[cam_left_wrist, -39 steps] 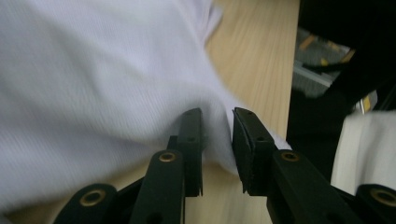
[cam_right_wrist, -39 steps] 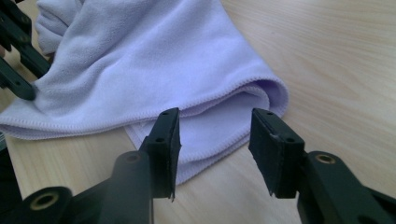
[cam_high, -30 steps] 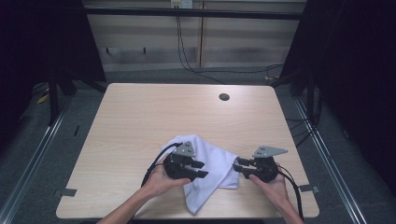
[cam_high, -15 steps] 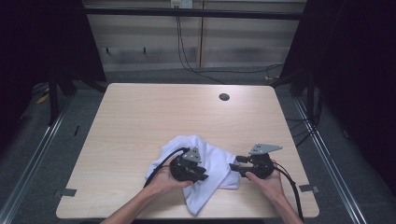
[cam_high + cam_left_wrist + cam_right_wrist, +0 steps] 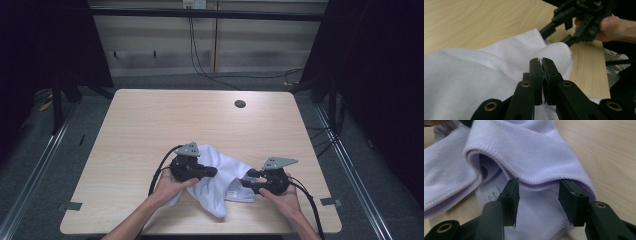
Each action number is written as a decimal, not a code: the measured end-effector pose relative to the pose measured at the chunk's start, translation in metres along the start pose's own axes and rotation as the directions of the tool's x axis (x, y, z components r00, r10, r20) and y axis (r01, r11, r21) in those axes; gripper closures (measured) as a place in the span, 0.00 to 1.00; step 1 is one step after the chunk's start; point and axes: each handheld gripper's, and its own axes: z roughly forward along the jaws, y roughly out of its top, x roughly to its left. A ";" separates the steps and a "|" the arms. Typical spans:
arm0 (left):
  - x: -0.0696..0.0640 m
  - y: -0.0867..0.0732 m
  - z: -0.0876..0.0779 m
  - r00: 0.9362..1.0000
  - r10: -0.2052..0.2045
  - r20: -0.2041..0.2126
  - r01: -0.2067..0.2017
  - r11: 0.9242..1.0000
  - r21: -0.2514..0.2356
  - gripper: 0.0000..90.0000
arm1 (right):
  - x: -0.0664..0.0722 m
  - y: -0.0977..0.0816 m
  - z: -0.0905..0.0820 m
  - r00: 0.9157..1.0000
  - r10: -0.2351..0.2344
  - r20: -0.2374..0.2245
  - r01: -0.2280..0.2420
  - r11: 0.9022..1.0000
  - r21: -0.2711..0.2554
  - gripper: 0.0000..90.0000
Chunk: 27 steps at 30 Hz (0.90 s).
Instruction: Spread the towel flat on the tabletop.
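- High view: white towel (image 5: 220, 177) lies crumpled on the near half of the table (image 5: 150, 125), between the two hands; its long axis runs roughly from the left gripper (image 5: 212, 171) toward the right gripper (image 5: 245, 178).
- Left gripper view: jaws have just been closing and now stand nearly together at (image 5: 542, 62). A sliver of white shows at the tips, so a thin fold of towel (image 5: 474, 75) appears pinched. The cloth bulk lies ahead and to the jaws' left.
- Right gripper view: jaws stand wide apart at (image 5: 539, 192), having just been opening. The hemmed towel edge (image 5: 536, 180) arches just beyond and above both fingertips; nothing is pressed between the pads (image 5: 511, 195).
- Judgement: the right gripper is the free one, and the hem lies straight ahead of its fingers, so a short advance would put the edge between the jaws.
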 end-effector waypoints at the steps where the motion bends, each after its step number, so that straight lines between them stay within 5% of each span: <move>1: 0.001 0.000 -0.003 1.000 -0.012 -0.009 0.012 1.000 -0.016 0.97 | 0.003 0.001 -0.001 1.000 -0.001 -0.008 0.001 1.000 -0.010 0.57; 7: 0.010 -0.002 -0.008 0.999 -0.053 -0.010 0.052 0.997 -0.048 0.97 | 0.019 0.005 0.004 0.999 -0.027 -0.044 0.027 1.000 -0.013 0.59; 14: 0.005 -0.001 -0.002 0.999 -0.043 0.002 0.043 0.998 -0.036 0.97 | 0.019 0.023 0.029 0.998 -0.029 -0.059 0.027 0.999 -0.025 0.59; 15: 0.005 -0.001 -0.003 0.999 -0.037 -0.007 0.037 0.999 -0.035 0.97 | 0.020 0.025 0.033 0.998 -0.036 -0.060 0.035 0.999 -0.022 0.61; 17: 0.006 0.000 -0.008 0.999 -0.043 -0.017 0.042 0.998 -0.054 0.97 | 0.021 0.030 0.038 0.997 -0.026 -0.078 0.024 0.999 -0.027 0.83; 19: 0.009 0.000 -0.017 0.999 -0.051 -0.014 0.050 0.995 -0.083 0.98 | 0.017 0.035 0.031 0.998 0.016 -0.054 -0.019 0.998 -0.067 0.97; 20: 0.010 0.001 -0.020 0.998 -0.056 -0.016 0.054 0.994 -0.096 0.98 | 0.014 0.037 0.025 0.997 0.037 -0.071 -0.044 0.994 -0.096 0.98; 24: 0.017 0.005 -0.047 0.995 -0.085 -0.052 0.074 0.979 -0.187 0.99 | 0.004 0.043 -0.002 0.998 0.070 0.002 -0.069 0.985 -0.161 0.98; 27: 0.021 0.005 -0.058 0.993 -0.098 -0.064 0.082 0.974 -0.210 0.99 | -0.002 0.045 -0.012 0.996 0.085 0.011 -0.082 0.978 -0.191 0.98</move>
